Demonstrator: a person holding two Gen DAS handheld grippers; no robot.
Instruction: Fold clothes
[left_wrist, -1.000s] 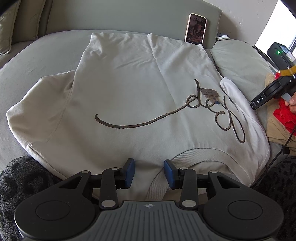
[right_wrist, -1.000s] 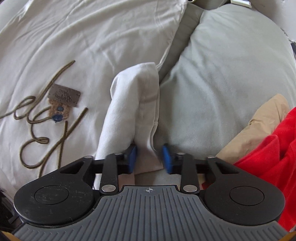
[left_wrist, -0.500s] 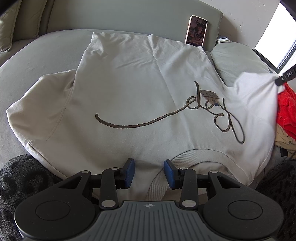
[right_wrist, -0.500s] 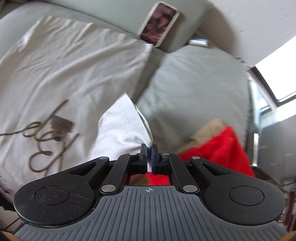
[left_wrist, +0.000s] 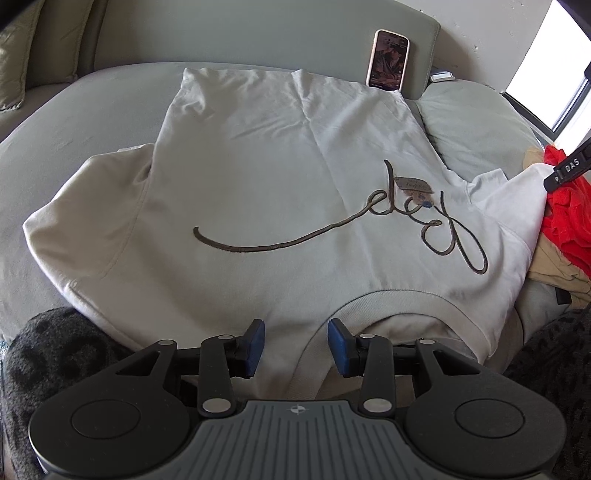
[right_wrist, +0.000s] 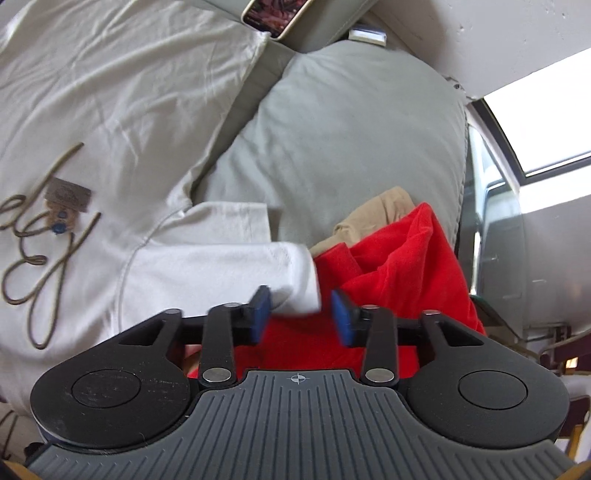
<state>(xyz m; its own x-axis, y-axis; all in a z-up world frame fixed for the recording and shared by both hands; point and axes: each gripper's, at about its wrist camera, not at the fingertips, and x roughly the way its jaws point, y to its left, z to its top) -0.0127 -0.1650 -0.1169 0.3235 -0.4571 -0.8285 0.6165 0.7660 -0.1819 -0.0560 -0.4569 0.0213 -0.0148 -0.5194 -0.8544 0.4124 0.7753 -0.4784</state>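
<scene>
A big grey couch (left_wrist: 92, 110) fills the left view, and a pale shirt (left_wrist: 277, 192) lies spread flat across the middle of it, front up, with dark curly writing (left_wrist: 332, 229) on it. The collar is at the bottom of that frame and the hem is at the top, so the shirt's long way runs bottom to top. A grey pillow (right_wrist: 351, 129) sits in the upper middle of the right view. A red cloth (right_wrist: 399, 266) and a tan cloth (right_wrist: 380, 206) are piled at the right of it. A phone (left_wrist: 388, 59) leans up at the top of the left view.

The left claw (left_wrist: 295, 341) is wide apart and holds nothing — the collar lies right between its blue tips. The right claw (right_wrist: 301, 314) is apart too. The sleeve (right_wrist: 221, 266) stretches sideways from the shirt toward the right, and its cuff end sits just between the right claw's tips, on top of the red cloth. I can't tell if it touches them.

The sleeve lies closest to the right claw, so I think that claw should fold it — back to the left, over the shirt.
</scene>
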